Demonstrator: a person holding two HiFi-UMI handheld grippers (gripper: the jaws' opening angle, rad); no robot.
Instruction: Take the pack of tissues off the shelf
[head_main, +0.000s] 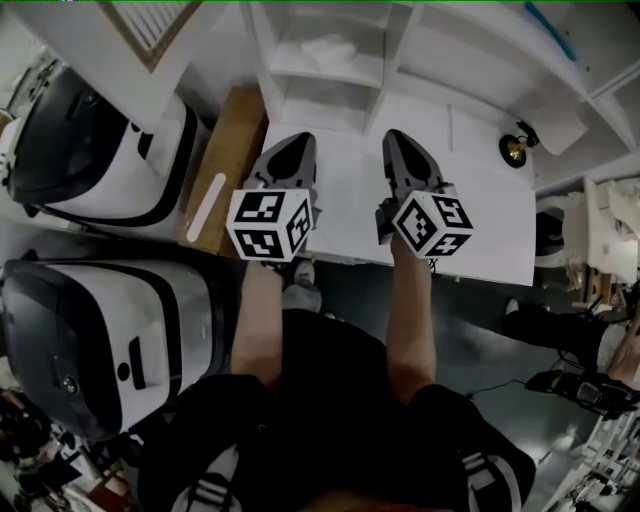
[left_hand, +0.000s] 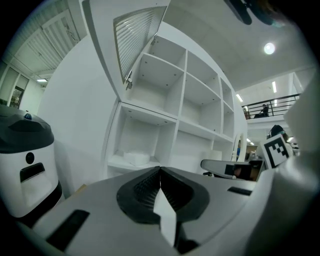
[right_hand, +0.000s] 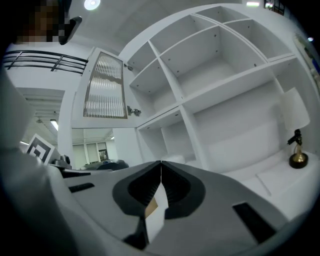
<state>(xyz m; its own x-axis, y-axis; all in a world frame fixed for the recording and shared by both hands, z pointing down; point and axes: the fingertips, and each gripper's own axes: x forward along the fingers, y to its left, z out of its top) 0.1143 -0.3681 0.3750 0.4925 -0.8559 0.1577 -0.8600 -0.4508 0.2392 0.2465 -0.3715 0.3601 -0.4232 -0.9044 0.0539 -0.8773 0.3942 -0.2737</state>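
The pack of tissues (head_main: 330, 48) is a soft white bundle lying in a low left compartment of the white shelf unit (head_main: 385, 75). It shows small in the left gripper view (left_hand: 136, 158) and, partly hidden behind the jaws, in the right gripper view (right_hand: 172, 158). My left gripper (head_main: 297, 142) and right gripper (head_main: 397, 138) hover side by side over the white tabletop (head_main: 350, 225), pointing at the shelf and well short of the pack. Both are shut with nothing between the jaws, the tips meeting in the left gripper view (left_hand: 160, 169) and in the right gripper view (right_hand: 161, 162).
A small black and gold ornament (head_main: 515, 150) stands at the right on the tabletop, also seen from the right gripper (right_hand: 298, 155). A ribbed-glass cabinet door (left_hand: 137, 35) hangs open above the pack's compartment. Two large white and black machines (head_main: 95, 150) stand left of the table.
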